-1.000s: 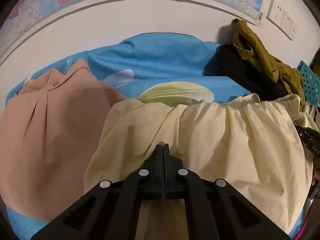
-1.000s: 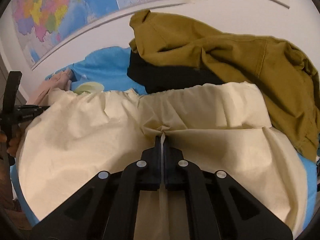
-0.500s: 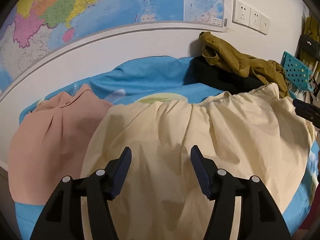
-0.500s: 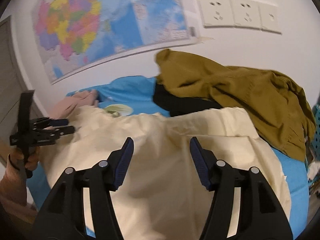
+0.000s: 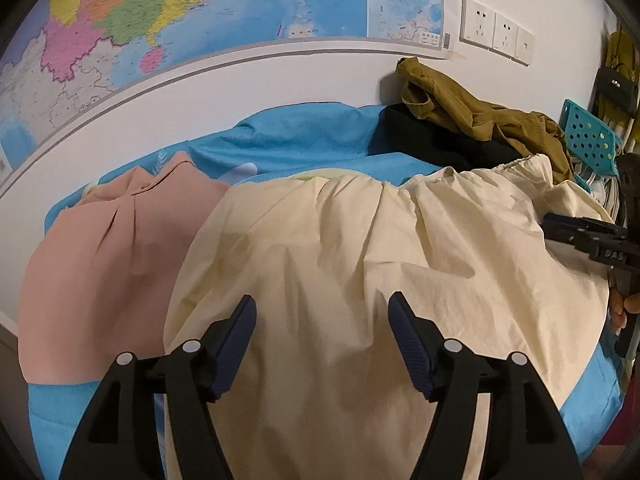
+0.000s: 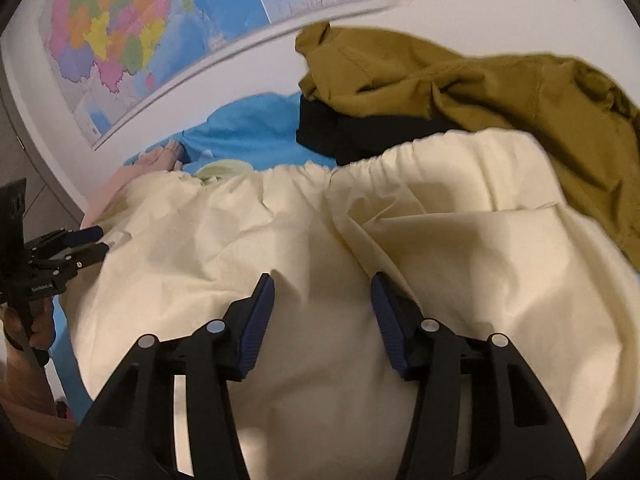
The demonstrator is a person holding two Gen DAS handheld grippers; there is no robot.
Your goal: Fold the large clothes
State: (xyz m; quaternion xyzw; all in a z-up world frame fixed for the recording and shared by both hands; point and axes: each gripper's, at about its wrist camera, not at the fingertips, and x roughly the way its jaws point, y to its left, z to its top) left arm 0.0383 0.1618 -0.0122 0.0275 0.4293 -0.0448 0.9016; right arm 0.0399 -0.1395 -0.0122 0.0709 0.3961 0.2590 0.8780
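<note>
The skirt (image 5: 360,264) lies on the bedsheet (image 5: 288,144), a folded garment (image 5: 108,264) at its left, a jacket (image 5: 480,112) behind it.

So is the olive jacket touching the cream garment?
Touching. The right wrist view shows the olive jacket lying over the cream garment's right edge, no gap.

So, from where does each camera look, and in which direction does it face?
Left wrist: sits behind the open left claw, facing the wall map over the cream garment and pink garment; the right claw shows at the right edge.
Right wrist: sits behind the open right claw, facing the cream garment and olive jacket; the left claw shows at the left edge.
Shared: cream garment, olive jacket, map, blue sheet.
</note>
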